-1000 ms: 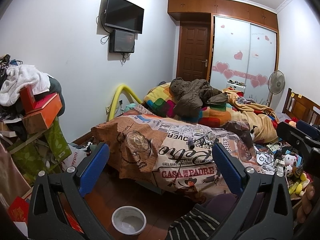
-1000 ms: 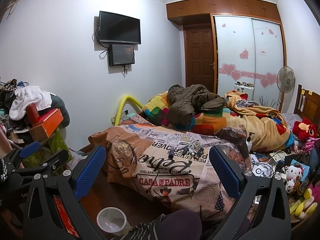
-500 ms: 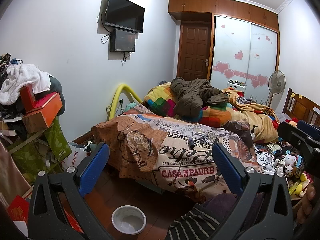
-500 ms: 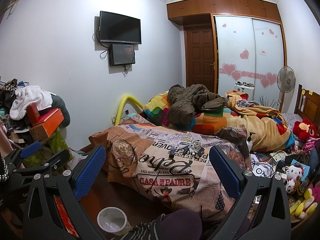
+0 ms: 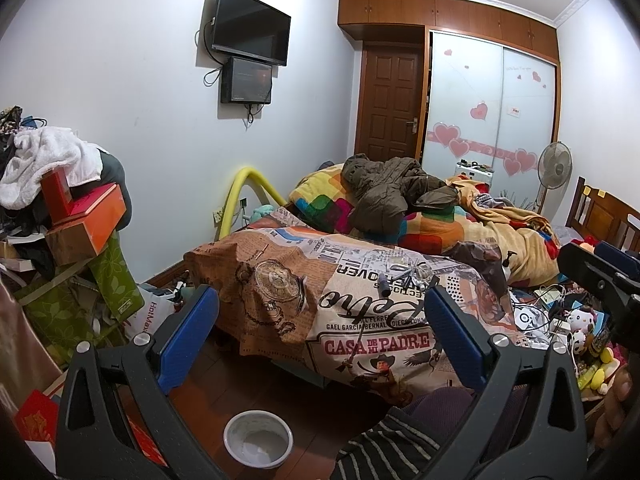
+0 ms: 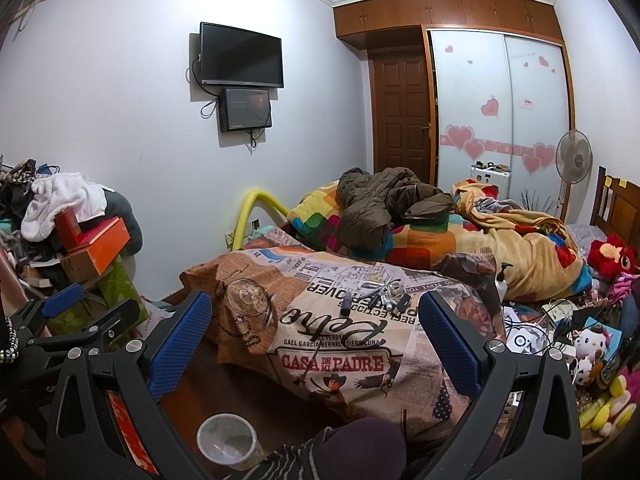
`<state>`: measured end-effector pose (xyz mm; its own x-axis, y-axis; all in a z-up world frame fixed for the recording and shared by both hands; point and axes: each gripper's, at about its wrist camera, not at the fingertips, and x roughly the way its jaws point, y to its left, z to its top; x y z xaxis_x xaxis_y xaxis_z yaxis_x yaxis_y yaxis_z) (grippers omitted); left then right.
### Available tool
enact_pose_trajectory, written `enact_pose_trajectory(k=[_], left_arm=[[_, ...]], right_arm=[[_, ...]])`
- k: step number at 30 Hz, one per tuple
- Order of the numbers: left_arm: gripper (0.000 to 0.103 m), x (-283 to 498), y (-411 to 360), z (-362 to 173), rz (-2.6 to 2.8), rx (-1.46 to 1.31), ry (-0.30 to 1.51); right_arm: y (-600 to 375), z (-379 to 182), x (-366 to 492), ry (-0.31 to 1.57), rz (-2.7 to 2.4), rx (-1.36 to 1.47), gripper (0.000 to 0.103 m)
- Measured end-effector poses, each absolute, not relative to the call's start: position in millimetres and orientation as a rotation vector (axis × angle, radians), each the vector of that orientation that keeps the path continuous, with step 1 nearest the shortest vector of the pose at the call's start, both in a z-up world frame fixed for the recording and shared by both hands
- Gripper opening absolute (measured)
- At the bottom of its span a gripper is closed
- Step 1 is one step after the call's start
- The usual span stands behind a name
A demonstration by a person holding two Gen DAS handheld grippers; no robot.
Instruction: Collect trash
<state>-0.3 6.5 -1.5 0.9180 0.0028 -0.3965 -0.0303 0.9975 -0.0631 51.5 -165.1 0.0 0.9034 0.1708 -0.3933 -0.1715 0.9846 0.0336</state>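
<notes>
**Both grippers spread wide above a cup on a bedroom floor**

A white plastic cup (image 5: 258,444) stands upright on the dark wooden floor (image 5: 280,384), near the foot of the bed and close to the bottom of both views; in the right wrist view it (image 6: 227,441) sits low and left of centre. It looks empty apart from a pale residue at the bottom. Neither tool touches it.

The left gripper (image 5: 320,338) has its two blue-padded fingers (image 5: 187,336) set far apart, with nothing between them but the view of the bed and floor. The right gripper (image 6: 314,342) is just as widely spread and likewise carries nothing; its blue pads (image 6: 448,344) frame the printed bedspread. Each tool shows at the edge of the other's view.

A striped sleeve or trouser leg (image 5: 384,446) of the person lies just right of the cup, with a dark purple rounded shape (image 6: 362,446) beside it.

Beyond the cup, the bed is covered by a newspaper-print bedspread (image 5: 360,320) reading "CASA DE MI PADRE". A cluster of small objects (image 5: 404,276) lies on top of it, too small to identify. Further back lie a multicoloured quilt (image 5: 332,208) and a brown jacket (image 5: 384,192).

To the left is a heap of boxes and clothes (image 5: 72,216); to the right, cables and soft toys (image 5: 576,320). On the far wall hang a television (image 5: 250,26) and a smaller screen (image 5: 246,80).
</notes>
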Motion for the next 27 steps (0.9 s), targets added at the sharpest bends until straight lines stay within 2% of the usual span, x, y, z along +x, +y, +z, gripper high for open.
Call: enact_pose_trajectory(k=[14, 27], left_arm=[[0.103, 7.4, 3.3, -10.4, 0.022, -0.060, 0.429], [0.103, 80.7, -23.1, -9.9, -0.001, -0.036, 0.454]], right_arm=[[-168.8, -7.5, 63.7, 0.440, 0.184, 0.017, 0.103], [-206.6, -22.9, 116.7, 0.497, 0.113, 0.102, 0.103]])
